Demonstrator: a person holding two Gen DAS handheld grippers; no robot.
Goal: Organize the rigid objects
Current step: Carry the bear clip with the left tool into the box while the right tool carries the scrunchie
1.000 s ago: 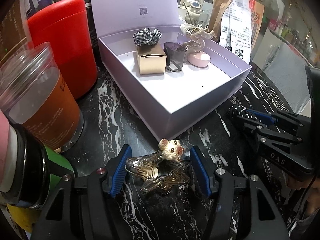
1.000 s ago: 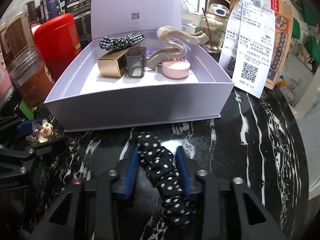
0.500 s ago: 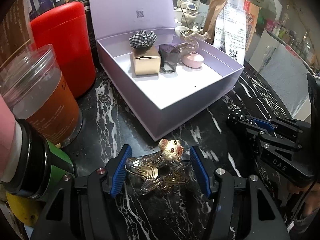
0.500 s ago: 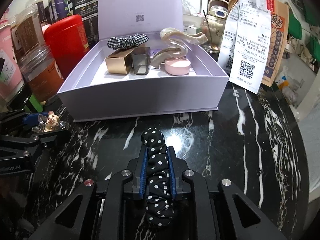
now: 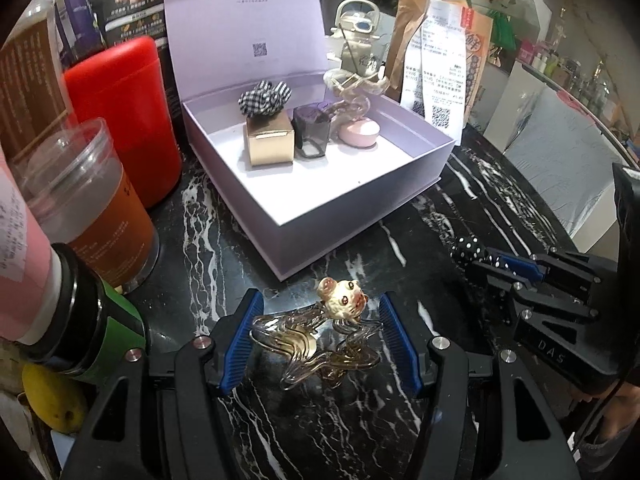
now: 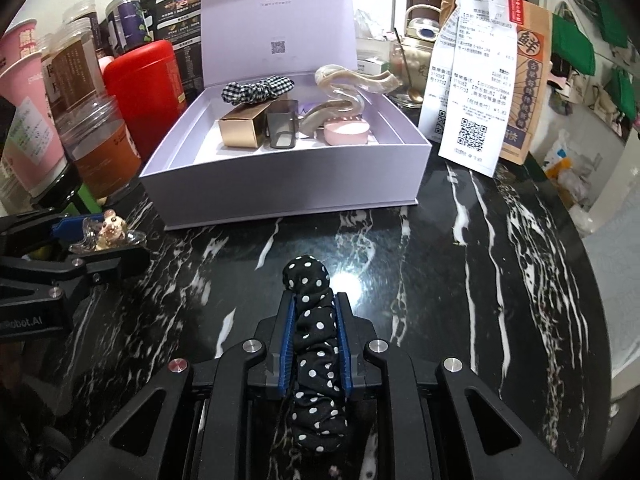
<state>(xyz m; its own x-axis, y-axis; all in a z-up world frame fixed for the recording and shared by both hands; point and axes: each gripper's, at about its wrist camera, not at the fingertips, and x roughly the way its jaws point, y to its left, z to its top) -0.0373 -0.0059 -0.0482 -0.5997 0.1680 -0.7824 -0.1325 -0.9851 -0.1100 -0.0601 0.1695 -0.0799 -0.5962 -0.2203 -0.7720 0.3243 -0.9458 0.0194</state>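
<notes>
The right hand-held gripper (image 6: 316, 334) is clenched on a black polka-dot scrunchie (image 6: 314, 344), which is pinched lengthwise between the two blue pads (image 6: 285, 346); one end of the scrunchie protrudes past the fingertips above the black marble counter (image 6: 460, 280), and the other end trails back toward the gripper body. The left hand-held gripper (image 5: 318, 338) is released, with its jaws spread wide on either side of a transparent hair claw (image 5: 316, 344) topped with a small cream animal figure (image 5: 342, 300); the claw rests on the counter between the pads, and neither pad appears to touch it. A lavender gift box (image 6: 280, 196) stands open on the counter beyond both grippers, its lid upright at the rear. Inside it, along the back, are a gold carton (image 6: 242, 126) with a checked scrunchie (image 6: 256, 90) on top, a smoky grey square clip (image 6: 282, 130) just beside the carton, a wavy beige hair claw (image 6: 344, 96) and a pink round case (image 6: 346, 132). To the left of the box stand a red canister (image 5: 124, 116) and a clear-lidded jar (image 5: 84, 204). To the right of the box, a paper bag with a stapled receipt (image 6: 470, 92) stands near the corner.
</notes>
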